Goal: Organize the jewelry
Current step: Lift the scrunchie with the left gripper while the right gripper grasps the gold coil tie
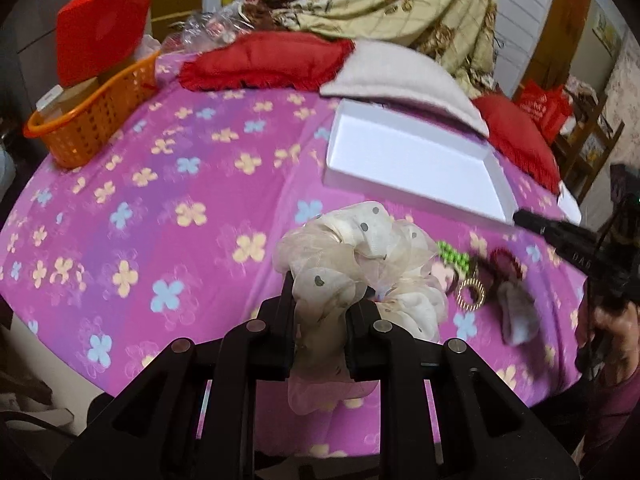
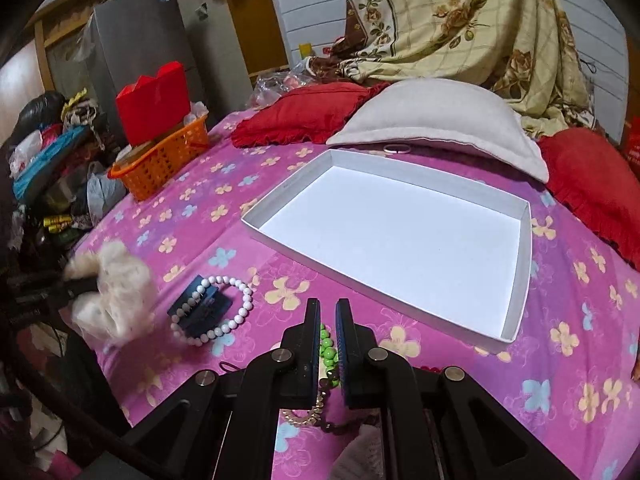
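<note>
a cream dotted scrunchie [image 1: 360, 272] is pinched between the narrow jaws of the left gripper [image 1: 320, 312] at the lower centre of the left wrist view, its loose ruffles spilling above and below the pads; the same scrunchie is seen blurred at the left edge of the right wrist view. the jaws of the right gripper [image 2: 329, 320] are drawn almost together at the lower centre of its own view, and a green bead strand [image 2: 329, 350] is seen in the slit between them, joined lower down to a gold ring [image 2: 304, 416]; whether the beads are truly clamped or merely lie behind the pads cannot be told. the open white box [image 2: 516, 216], judged to be the destination, lies empty on the pink flowered bedspread [image 2: 168, 216] at centre right, in front of a grey pillow [image 2: 440, 116]. a white bead bracelet [image 2: 224, 312] is draped over a small dark blue card [image 2: 200, 304] at lower left, not yet collected. several risks are judged from here: the scrunchie is held by a thin fold only, so it could slip out during carrying; the green strand, if barely caught, could be dropped short of the box; its dangling ring could be snagged on the box wall; and the light box could be shoved across the soft bedding.
</note>
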`<state>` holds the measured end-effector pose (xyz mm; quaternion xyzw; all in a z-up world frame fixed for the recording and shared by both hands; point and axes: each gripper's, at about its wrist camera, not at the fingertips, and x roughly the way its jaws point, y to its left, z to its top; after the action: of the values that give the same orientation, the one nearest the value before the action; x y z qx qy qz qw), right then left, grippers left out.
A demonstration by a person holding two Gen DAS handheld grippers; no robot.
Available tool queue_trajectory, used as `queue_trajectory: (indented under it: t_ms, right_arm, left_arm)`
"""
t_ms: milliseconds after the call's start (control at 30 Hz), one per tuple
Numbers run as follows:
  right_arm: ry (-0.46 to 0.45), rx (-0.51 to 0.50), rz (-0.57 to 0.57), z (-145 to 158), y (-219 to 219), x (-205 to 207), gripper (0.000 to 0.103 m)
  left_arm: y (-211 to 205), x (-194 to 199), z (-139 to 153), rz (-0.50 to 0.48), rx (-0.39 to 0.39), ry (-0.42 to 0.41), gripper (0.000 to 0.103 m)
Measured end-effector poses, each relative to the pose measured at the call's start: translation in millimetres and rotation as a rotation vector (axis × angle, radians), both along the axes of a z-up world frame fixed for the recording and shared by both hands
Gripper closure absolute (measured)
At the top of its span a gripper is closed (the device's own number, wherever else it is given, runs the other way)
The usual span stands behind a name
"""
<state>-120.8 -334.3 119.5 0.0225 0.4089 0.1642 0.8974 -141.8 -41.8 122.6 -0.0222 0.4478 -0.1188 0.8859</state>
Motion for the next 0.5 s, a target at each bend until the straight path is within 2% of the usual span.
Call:
queue_trajectory:
  t_ms: [300, 500]
  right_arm:
    - [0.026, 0.002, -0.002, -10, 1, 3, 0.096]
    - [0.024, 0.000, -0.023, -13, -4, 1, 0.096]
  left_arm:
    - [-11, 8, 12, -0.004, 0.012, -0.027, 0.085]
    - [-17, 16, 9, -0.010, 0.021, -0.023, 0.085]
